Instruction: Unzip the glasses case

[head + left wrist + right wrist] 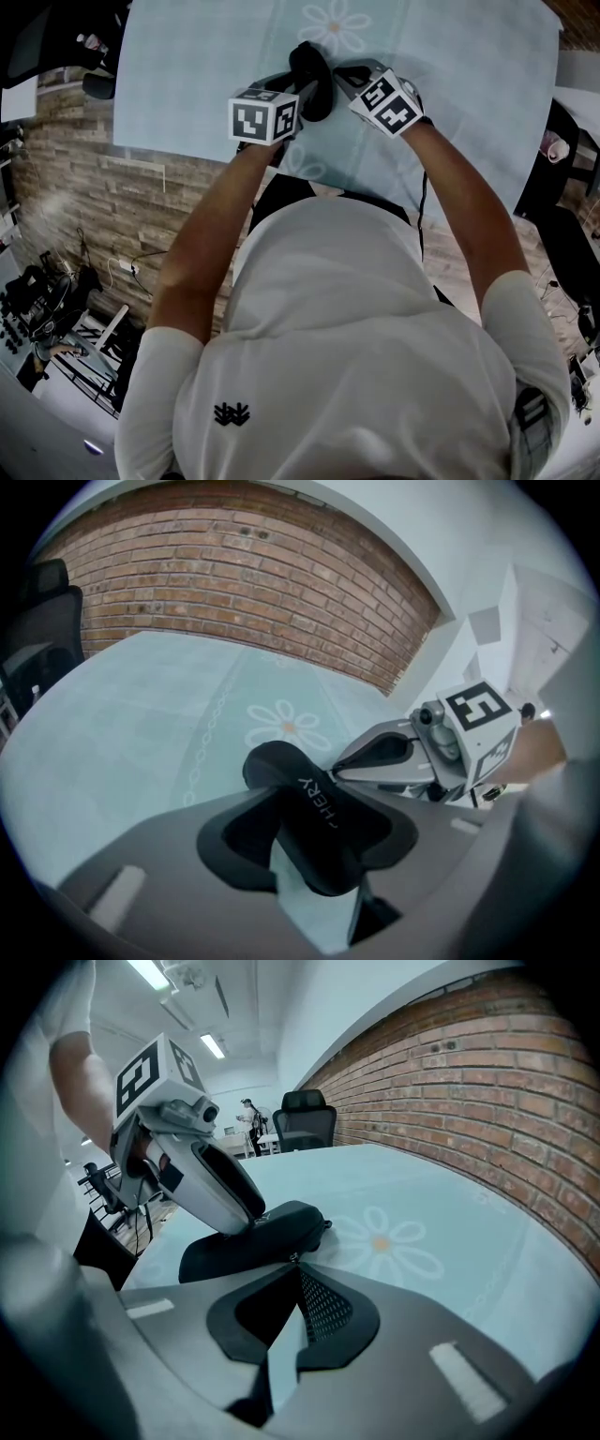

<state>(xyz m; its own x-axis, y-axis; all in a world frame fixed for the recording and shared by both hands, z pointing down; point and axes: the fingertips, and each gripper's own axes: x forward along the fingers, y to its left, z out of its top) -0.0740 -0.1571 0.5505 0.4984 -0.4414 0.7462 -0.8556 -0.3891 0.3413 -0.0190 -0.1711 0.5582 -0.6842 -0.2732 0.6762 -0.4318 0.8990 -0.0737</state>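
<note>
i see black glasses case (pixel 312 77) resting on blue table (pixel 469 94), beside daisy print (pixel 336 23). left gripper (pixel 246 1221) clamped on case body. right gripper (pixel 339 769) pinched shut at case edge, seemingly on small zipper pull (pixel 292 1258). grippers just beside each other.

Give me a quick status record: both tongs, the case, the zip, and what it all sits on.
left tongs: shut on the case, gripping it across its body
right tongs: tips together at the case's edge, apparently on the zip pull
case: black, looks closed, no gap visible
surface: pale blue cloth with a daisy print
task: unzipping not visibly begun
</note>
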